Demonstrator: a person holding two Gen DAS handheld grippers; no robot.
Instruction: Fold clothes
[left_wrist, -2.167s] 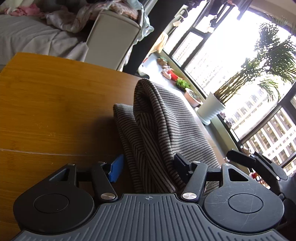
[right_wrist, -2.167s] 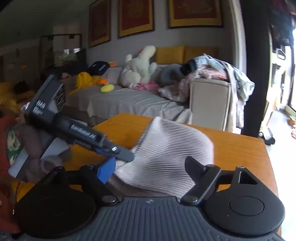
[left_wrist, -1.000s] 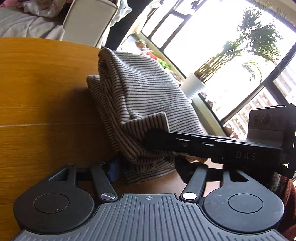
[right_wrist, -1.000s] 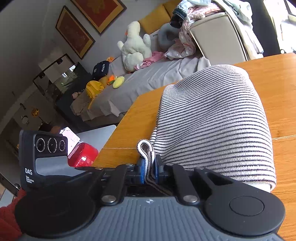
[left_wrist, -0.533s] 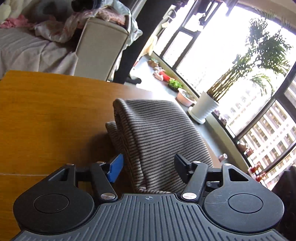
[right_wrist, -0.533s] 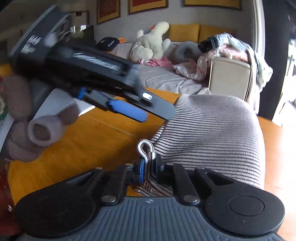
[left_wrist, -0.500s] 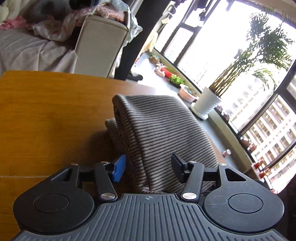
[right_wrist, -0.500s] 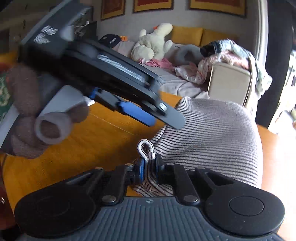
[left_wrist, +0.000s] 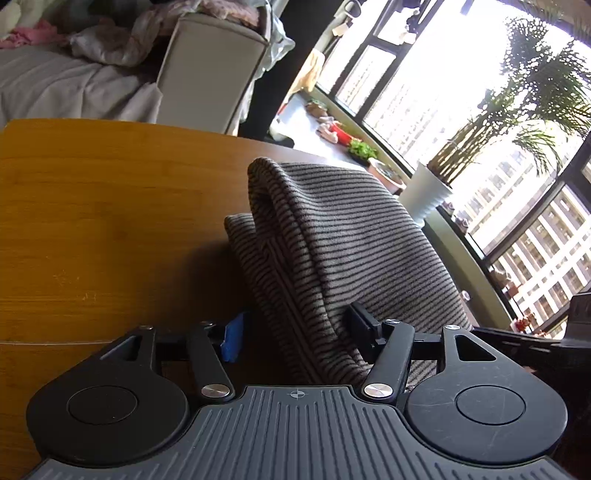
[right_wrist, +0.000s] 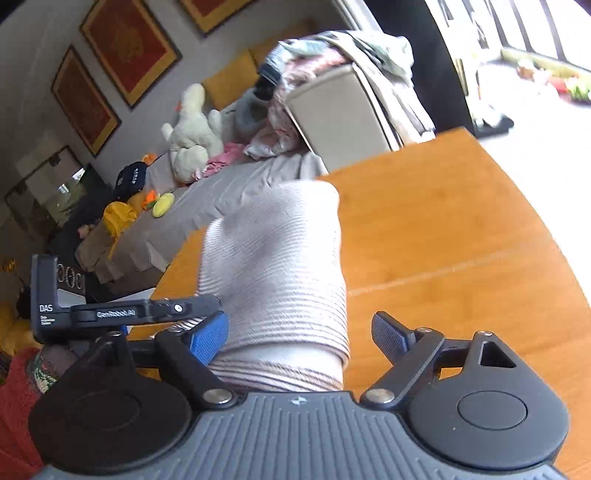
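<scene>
Right claw (right_wrist: 301, 338) off striped garment (right_wrist: 277, 280) hem now

Striped garment (left_wrist: 332, 236), centre frame: soft ribbed knit cloth, matt, fine dark stripes on grey. Table (left_wrist: 92, 221), left half: wood, smooth satin sheen, visible grain and one seam line. Left gripper (left_wrist: 295, 334), bottom: matt black plastic arms, ribbed grey housing, bright metal pivot pins, blue textured pad. Right gripper (right_wrist: 299, 332): same build. Plant pot (left_wrist: 424, 199), right: smooth white. Sofa cover (right_wrist: 229, 192), upper left: creased grey cloth.
</scene>
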